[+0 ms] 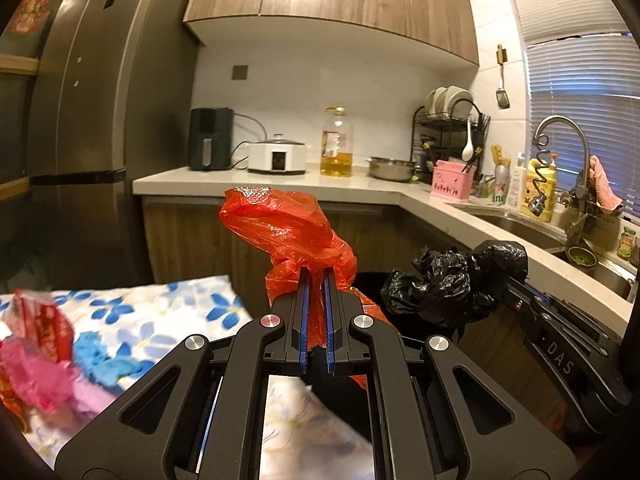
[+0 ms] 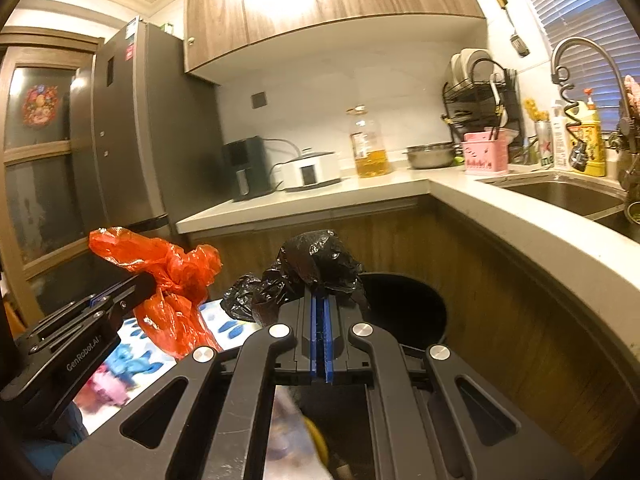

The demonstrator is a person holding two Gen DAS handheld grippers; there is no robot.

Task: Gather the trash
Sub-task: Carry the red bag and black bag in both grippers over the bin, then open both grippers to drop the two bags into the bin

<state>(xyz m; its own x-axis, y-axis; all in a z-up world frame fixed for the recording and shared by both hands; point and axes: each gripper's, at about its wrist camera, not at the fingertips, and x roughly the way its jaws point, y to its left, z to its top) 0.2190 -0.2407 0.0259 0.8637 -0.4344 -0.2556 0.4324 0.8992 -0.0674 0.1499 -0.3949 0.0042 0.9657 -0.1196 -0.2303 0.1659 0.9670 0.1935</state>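
A: Left gripper [image 1: 316, 276]?
B: Fingers clamped on a red plastic bag [image 1: 288, 232], bunched top sticking up above the tips, rest hanging below.
A: Right gripper [image 2: 320, 294]?
B: Fingers pinched tight on a black plastic bag [image 2: 316, 264], crumpled, knot above the tips.
A: Where are both bags?
B: Held in the air side by side, apart, in front of the kitchen bench [image 1: 260, 184]. Red one is left of the black one.
A: Underneath?
B: Black bin [image 2: 404, 308] just behind the right fingers, open. Floral cloth [image 1: 168, 312] lower left with blurry pink and blue wrappers [image 1: 48, 360] on it.
A: Background?
B: Fridge [image 1: 92, 120], oil bottle [image 1: 337, 144], sink [image 2: 568, 196].
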